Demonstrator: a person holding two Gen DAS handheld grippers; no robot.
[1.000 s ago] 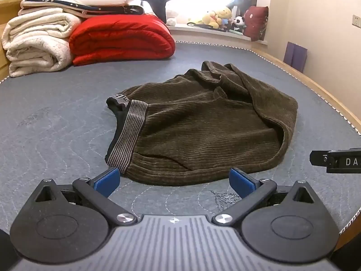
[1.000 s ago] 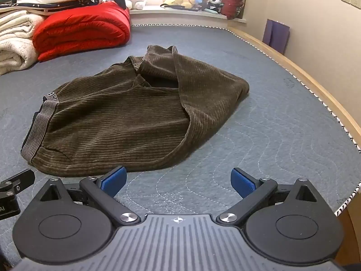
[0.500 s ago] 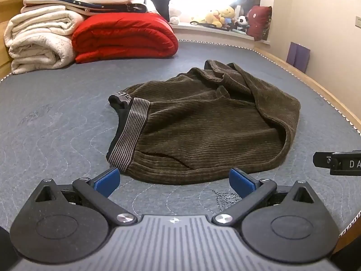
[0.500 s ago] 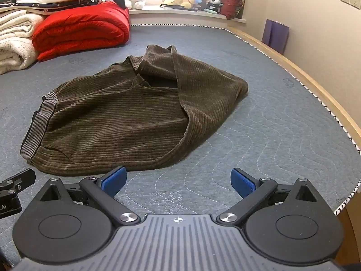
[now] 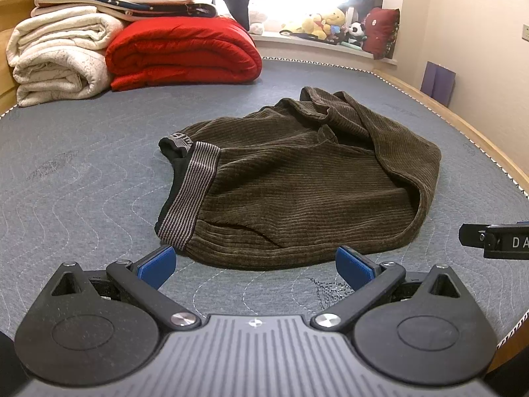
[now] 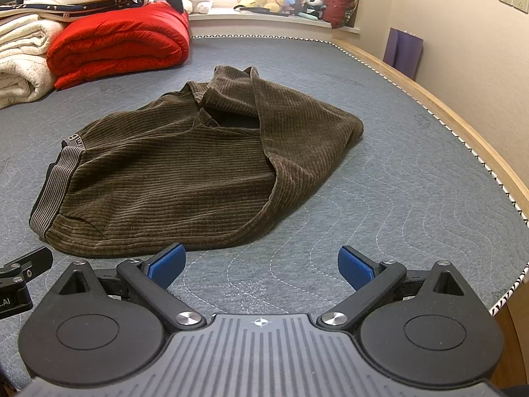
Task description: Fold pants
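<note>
I have both grippers hovering low over the near edge of the mattress, empty. The left gripper has its jaws spread wide with nothing between the blue pads; the right gripper is just as wide and just as empty.

The pants lie in the middle of the mattress, just ahead of both grippers and not touching either. They are brown corduroy, bunched into a rough heap rather than laid flat. The striped waistband is at the left end, partly turned so the dark inside shows. At the right end the legs are doubled back over the body in a loose flap, with an open pocket of shadow under it.

I judge the task barely under way. There is a crude fold in the cloth, but the edges do not line up and the top layer sits skewed and puffy. What is left, as I read it: take hold of the cloth, straighten and flatten the layers, then make clean folds into a compact stack.

Folded bedding sits at the far end, well apart from the work.
</note>
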